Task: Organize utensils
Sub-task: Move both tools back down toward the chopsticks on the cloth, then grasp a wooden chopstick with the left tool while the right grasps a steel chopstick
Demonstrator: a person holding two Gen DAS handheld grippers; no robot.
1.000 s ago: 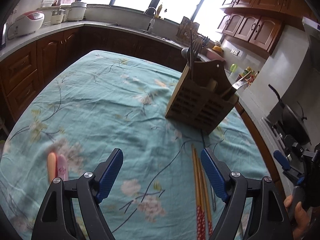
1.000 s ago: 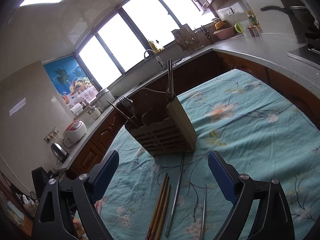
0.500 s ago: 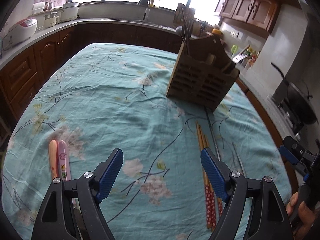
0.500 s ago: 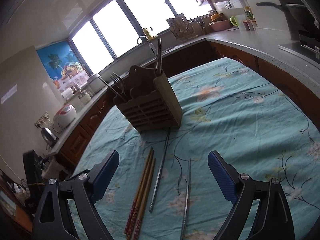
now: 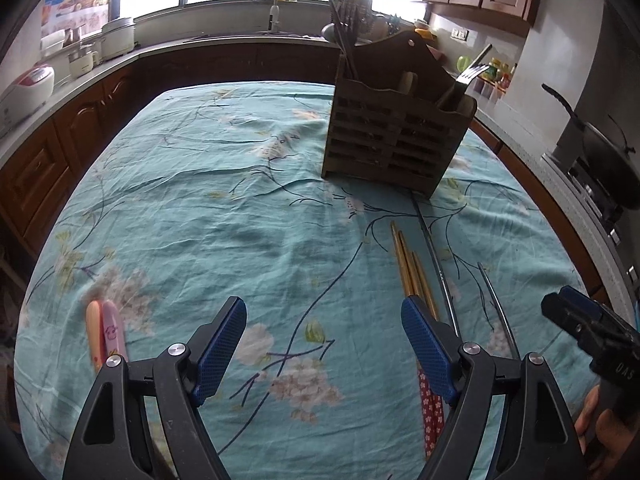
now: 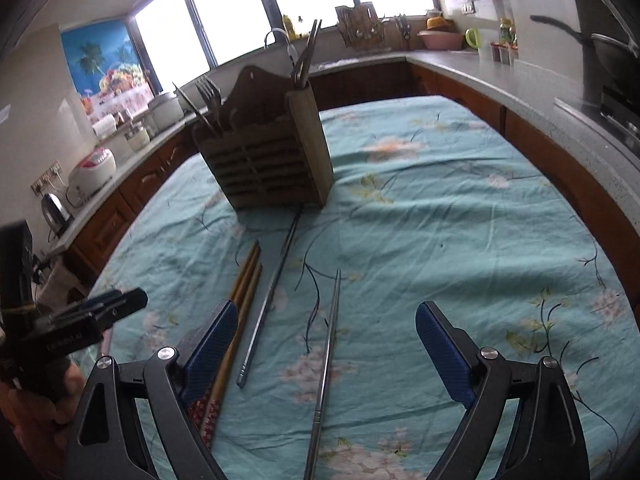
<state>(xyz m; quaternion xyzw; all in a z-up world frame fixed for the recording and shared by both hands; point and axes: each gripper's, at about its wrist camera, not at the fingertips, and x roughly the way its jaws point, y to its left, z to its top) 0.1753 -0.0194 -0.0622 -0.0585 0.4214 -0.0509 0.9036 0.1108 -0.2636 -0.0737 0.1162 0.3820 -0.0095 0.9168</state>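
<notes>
Left gripper wide open, empty, above teal floral tablecloth. Right gripper wide open, empty, over 2 steel chopsticks. Gold wooden chopsticks with red floral ends just beside. Brown slatted wooden utensil holder beyond, holding forks. No legible writing on utensils.
</notes>
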